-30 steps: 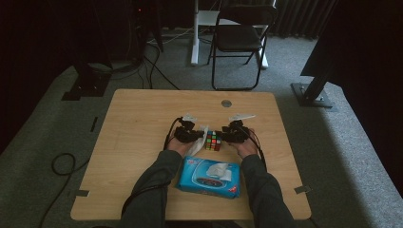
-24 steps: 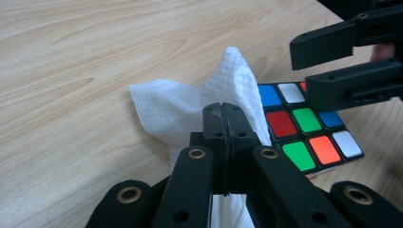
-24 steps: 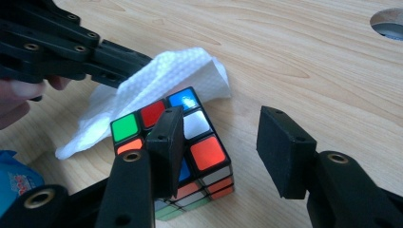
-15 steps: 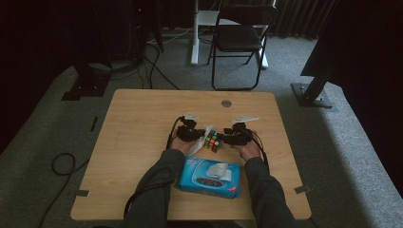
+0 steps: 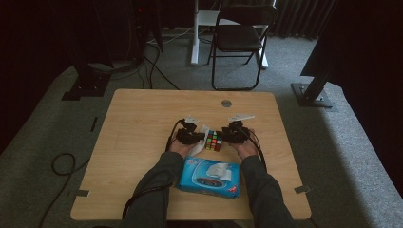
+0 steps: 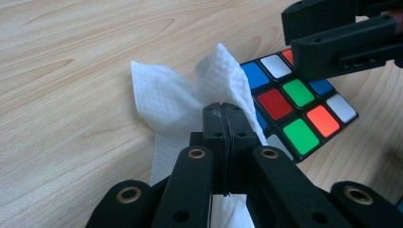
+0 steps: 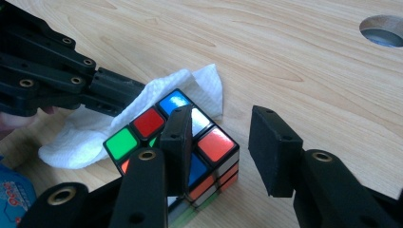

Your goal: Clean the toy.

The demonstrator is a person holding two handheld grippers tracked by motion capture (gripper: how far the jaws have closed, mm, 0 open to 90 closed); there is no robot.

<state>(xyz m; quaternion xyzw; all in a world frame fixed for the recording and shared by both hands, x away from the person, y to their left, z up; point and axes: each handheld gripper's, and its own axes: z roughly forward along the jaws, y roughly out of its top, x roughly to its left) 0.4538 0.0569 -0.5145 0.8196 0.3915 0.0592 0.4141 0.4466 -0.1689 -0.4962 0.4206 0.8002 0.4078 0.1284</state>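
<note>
Wooden counter (image 5: 142,133), pale grain, round grommet hole (image 5: 226,103) near the far edge. Near its middle, a colour cube (image 5: 214,141), standing flat, red, green, blue and white squares on top. Against the cube's left side, touching, a crumpled white paper tissue (image 6: 176,102), partly draped onto the cube's edge. Left hand-held gripper (image 6: 222,111): jaws pressed together, pinching the tissue. Right hand-held gripper (image 7: 223,142): jaws apart, one resting on the cube's top face, the other clear of it over bare wood to the side. Closer to the person, between the dark sleeves (image 5: 152,194), a blue pack of wipes (image 5: 209,176), flat on the counter. Beyond the counter, a folding chair (image 5: 240,38) on grey carpet.
</note>
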